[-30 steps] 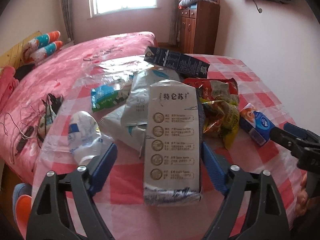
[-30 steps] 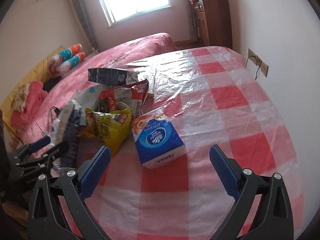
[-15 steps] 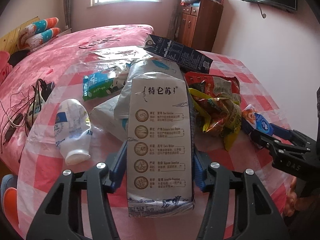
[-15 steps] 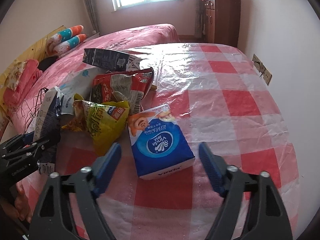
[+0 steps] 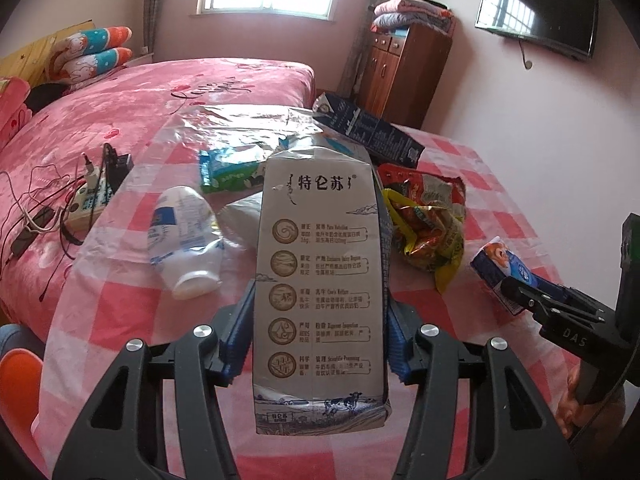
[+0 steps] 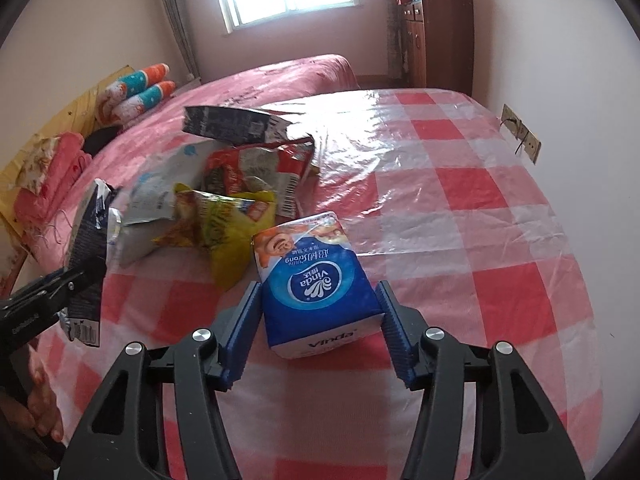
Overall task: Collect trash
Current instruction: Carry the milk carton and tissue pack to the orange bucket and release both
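Left view, bench: the bench (image 5: 120,312) wears a red-and-white check cover under clear plastic; a pink bed (image 5: 120,104) lies beyond it, a wooden cabinet (image 5: 400,76) and a wall screen (image 5: 536,4) behind.
Left view, claw: the left claw (image 5: 320,328) has just closed and its pads press both sides of a grey carton (image 5: 320,280), held lengthwise.
Left view, trash: a white bottle (image 5: 184,240) lies left of the carton, snack bags (image 5: 428,224) right, a dark box (image 5: 368,128) at the far side.
Left view, edges: a power strip (image 5: 90,200) with cables sits off the bench's left edge, on the bed.
Right view, claw: the right claw (image 6: 318,320) has just been closing; its pads touch both sides of a blue tissue pack (image 6: 316,284) on the bench.
Right view, room: the check cover to the right of the pack and beyond it is open, up to the wall with a socket (image 6: 520,136).
Right view, left side: the snack bags heap just left of the pack; the carton hangs in the other claw at the left edge.
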### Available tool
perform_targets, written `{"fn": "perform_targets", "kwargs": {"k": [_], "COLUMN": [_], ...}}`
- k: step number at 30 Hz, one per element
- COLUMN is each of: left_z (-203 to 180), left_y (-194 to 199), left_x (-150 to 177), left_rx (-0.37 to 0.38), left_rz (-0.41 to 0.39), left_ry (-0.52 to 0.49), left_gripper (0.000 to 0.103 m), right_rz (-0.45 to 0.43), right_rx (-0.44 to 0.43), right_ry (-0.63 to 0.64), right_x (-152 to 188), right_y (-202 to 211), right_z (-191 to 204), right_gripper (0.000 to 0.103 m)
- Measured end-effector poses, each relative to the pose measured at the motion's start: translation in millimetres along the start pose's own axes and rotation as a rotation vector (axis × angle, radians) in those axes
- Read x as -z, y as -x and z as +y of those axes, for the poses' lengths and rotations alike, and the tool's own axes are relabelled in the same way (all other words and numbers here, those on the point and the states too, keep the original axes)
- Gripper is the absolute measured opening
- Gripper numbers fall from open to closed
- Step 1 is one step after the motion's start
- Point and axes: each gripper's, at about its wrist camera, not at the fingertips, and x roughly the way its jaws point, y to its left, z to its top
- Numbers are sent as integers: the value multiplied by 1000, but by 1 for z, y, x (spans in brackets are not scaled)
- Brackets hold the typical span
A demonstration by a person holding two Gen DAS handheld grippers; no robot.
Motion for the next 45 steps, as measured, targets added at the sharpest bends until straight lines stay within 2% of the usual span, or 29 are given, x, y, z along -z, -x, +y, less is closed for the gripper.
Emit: {"fn": "perform_targets", "kwargs": {"k": [5,13,17,21,26,32,38,40,41,44,45], "left_z": [14,59,96,138,196,257,294,300,301,302,303], "left_y": [25,72,95,116,128,128,118,118,117,121,122], "left_x": [5,18,33,54,90,137,166,173,175,179,179], "left_rx": [9,-40,-119,-232,-354,-445,-496,-514,-521,-553,-572], "left_rz": [-37,-105,-128,-132,-89,-10,51,65,67,71,75], "left_ry": [23,87,131,182,283,416,510,529,531,517,511], "left_gripper": [57,57,57,57,57,57,60,76,78,83,84], "right_rz": [-25,1,48,117,180,245,316,332,339,362,362], "right_rx": [-72,-295,-410,-527,-613,-677,-729,-726,-721,-719,-709], "right_ry": [2,80,148,247,366,463,540,539,523,464,451], "right_x": [-2,-5,-1,8,28,51,75,78,79,77,74], "right_y": [21,38,35,25,14,-1,-24,-30,-34,-41,-42], "right_z": [22,100,152,216,285,351,405,410,410,400,394], "right_gripper": [58,58,58,58,58,58,61,74,83,84,88]}}
